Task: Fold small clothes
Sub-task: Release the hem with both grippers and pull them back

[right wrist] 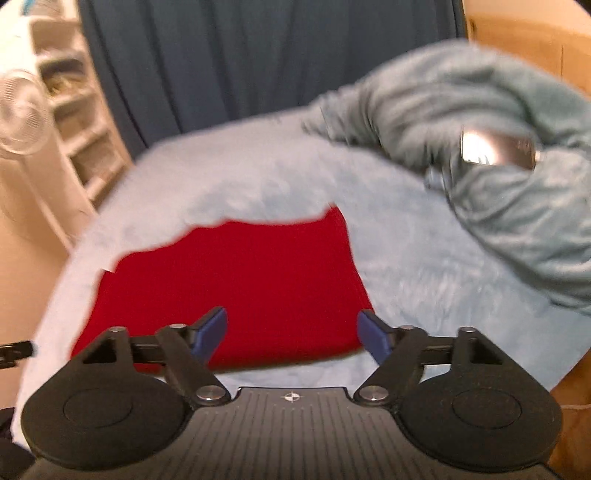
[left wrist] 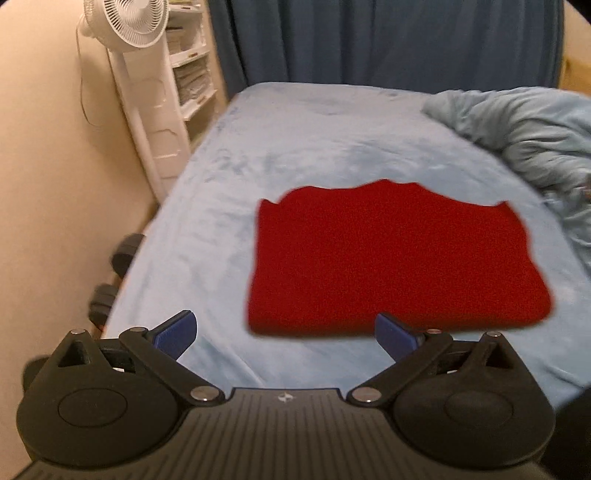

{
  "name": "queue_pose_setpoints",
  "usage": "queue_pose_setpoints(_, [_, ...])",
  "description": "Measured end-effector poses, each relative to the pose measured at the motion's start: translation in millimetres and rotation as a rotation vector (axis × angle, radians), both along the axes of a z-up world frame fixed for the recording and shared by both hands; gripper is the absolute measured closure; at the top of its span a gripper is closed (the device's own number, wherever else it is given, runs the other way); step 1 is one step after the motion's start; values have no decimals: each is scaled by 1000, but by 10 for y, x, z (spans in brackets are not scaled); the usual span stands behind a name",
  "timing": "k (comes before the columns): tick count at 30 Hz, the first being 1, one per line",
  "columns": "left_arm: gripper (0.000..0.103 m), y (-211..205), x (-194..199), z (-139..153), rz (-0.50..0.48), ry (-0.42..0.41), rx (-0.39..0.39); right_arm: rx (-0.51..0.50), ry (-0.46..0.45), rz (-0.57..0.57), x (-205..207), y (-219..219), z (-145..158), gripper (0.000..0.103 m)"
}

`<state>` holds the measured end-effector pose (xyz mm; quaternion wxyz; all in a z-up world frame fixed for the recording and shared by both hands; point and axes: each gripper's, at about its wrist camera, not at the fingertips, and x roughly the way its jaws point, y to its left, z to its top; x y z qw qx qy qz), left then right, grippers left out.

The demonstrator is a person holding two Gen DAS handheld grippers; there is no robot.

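Note:
A red garment (left wrist: 395,254) lies folded into a flat rectangle on the light blue bed (left wrist: 295,147). It also shows in the right wrist view (right wrist: 243,288). My left gripper (left wrist: 286,334) is open and empty, held above the bed just in front of the garment's near edge. My right gripper (right wrist: 291,334) is open and empty, held above the garment's near right part. The right wrist view is blurred by motion.
A crumpled blue-grey blanket (left wrist: 532,129) lies on the bed's right side, with a shiny object (right wrist: 495,147) on it. A white fan (left wrist: 129,22) and white shelves (left wrist: 192,74) stand left of the bed. Dark blue curtains (left wrist: 388,40) hang behind. Dark dumbbells (left wrist: 110,280) lie on the floor at left.

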<state>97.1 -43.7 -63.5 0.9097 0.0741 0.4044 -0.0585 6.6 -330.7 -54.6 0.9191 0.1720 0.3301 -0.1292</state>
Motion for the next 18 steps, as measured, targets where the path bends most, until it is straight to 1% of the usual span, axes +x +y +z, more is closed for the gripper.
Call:
queue_pose_setpoints(3, [0, -87, -313, 39, -25, 6, -15, -18, -53, 18, -332, 191, 174, 20])
queue_pose_setpoints(6, [0, -147, -545, 22, -41, 0, 10, -44, -60, 63, -543, 371, 248, 20])
queue_pose_setpoints(9, [0, -103, -700, 27, -37, -2, 6, -60, -59, 111, -701, 521, 278, 20])
queue_pose_setpoints(13, [0, -15, -773, 120, -19, -10, -22, -48, -30, 131, -838, 670, 270, 20])
queue_pose_setpoints(16, [0, 24, -772, 231, 1, -37, -38, -40, 0, 132, -816, 700, 265, 20])
queue_pose_setpoints(18, [0, 31, -777, 297, 14, -49, -39, -23, -22, 128, -821, 673, 339, 20])
